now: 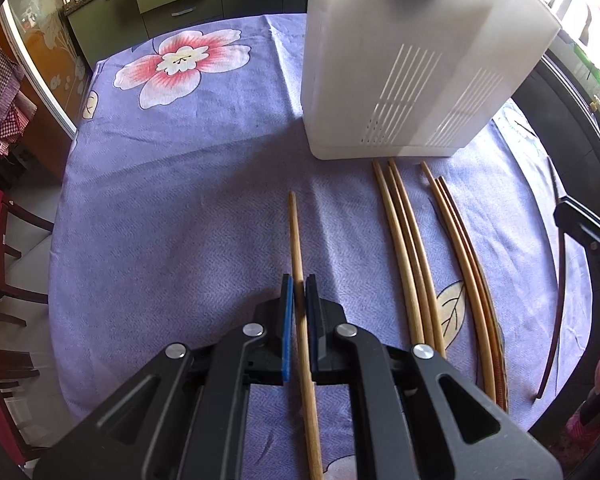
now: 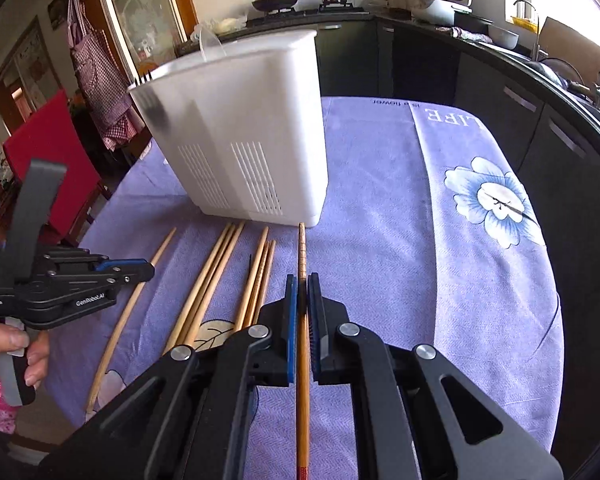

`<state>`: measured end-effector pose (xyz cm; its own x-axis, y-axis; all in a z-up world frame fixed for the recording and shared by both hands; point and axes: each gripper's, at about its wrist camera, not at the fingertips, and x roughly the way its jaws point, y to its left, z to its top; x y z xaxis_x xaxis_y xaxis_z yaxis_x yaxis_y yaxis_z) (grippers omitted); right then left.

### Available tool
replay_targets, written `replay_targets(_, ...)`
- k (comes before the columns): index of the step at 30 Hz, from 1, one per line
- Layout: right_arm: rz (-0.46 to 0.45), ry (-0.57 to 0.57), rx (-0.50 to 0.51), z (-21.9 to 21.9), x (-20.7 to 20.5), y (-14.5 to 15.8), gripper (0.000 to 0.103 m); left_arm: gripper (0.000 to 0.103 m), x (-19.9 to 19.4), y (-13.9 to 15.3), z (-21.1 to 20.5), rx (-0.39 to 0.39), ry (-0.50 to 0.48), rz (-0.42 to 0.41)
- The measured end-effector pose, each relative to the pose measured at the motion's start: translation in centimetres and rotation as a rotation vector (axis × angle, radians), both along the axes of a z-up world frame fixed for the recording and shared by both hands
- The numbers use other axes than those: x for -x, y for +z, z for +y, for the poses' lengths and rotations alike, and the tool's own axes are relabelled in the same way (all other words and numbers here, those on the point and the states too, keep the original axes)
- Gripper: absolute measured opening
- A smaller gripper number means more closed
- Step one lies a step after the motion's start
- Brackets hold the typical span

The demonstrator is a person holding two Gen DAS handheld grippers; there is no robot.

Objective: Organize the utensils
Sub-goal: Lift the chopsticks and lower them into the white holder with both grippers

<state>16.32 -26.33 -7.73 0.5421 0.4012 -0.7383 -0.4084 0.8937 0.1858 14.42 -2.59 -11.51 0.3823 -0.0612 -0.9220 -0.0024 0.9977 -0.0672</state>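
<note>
Left wrist view: your left claw (image 1: 300, 292) is pinching a pale wooden chopstick (image 1: 296, 240) between its blue pads. The stick runs from 6 o'clock up toward 12, its far tip lying on the purple flowered cloth (image 1: 172, 208) that covers the bench. The white slotted utensil holder (image 1: 400, 80) stands upright at 1 o'clock, beyond the tip and apart from it. To the right, a group of three pale chopsticks (image 1: 404, 248) lies flat, far ends just short of the holder's base. Further toward 3 o'clock lie three more chopsticks (image 1: 460, 248), one of them darker. At the 3 o'clock edge you can see part of your right claw (image 1: 588, 236) with a dark chopstick (image 1: 560, 292) running through it; its pads are not visible from here.

Right wrist view: your right claw (image 2: 303, 296) is pressed together on a reddish-brown chopstick (image 2: 302, 248), which runs from 6 o'clock up to 12, the far tip close to the holder's (image 2: 240, 128) near right corner. Whether the tip touches the cloth (image 2: 400, 240) is unclear. The loose chopsticks (image 2: 216, 280) lie at 10 to 11 o'clock on the bench, fanned toward the holder. At 9 o'clock your left claw (image 2: 150, 269) is seen side-on, gripped by your left hand (image 2: 12, 352), with the pale stick (image 2: 120, 320) passing under it.
</note>
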Motion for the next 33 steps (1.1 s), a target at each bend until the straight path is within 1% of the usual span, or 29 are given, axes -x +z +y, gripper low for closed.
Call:
replay_targets(7,-0.111,-0.030,-0.105,-2.7,1.8,5.0,0.006,0.006,0.7,3.5,0.5,0.010,0.000,-0.094)
replay_targets(13,-0.153,-0.039,-0.133,-3.4,3.1,7.0,0.006,0.006,1.9,7.5,0.8,0.022,0.004,-0.200)
replay_targets(17,-0.168,-0.039,-0.143,-3.6,3.6,7.4,0.006,0.006,2.8,10.1,0.8,0.026,0.002,-0.268)
replay_targets(20,-0.172,-0.036,-0.145,-3.7,3.8,7.5,0.006,0.006,3.5,11.4,0.6,0.025,-0.004,-0.304)
replay_targets(29,-0.191,-0.026,-0.153,-3.9,4.4,7.8,0.006,0.006,5.0,13.4,0.0,0.022,-0.023,-0.352)
replay_targets(33,-0.197,-0.022,-0.160,-3.9,4.8,8.0,0.006,0.006,5.5,13.7,-0.2,0.021,-0.032,-0.357)
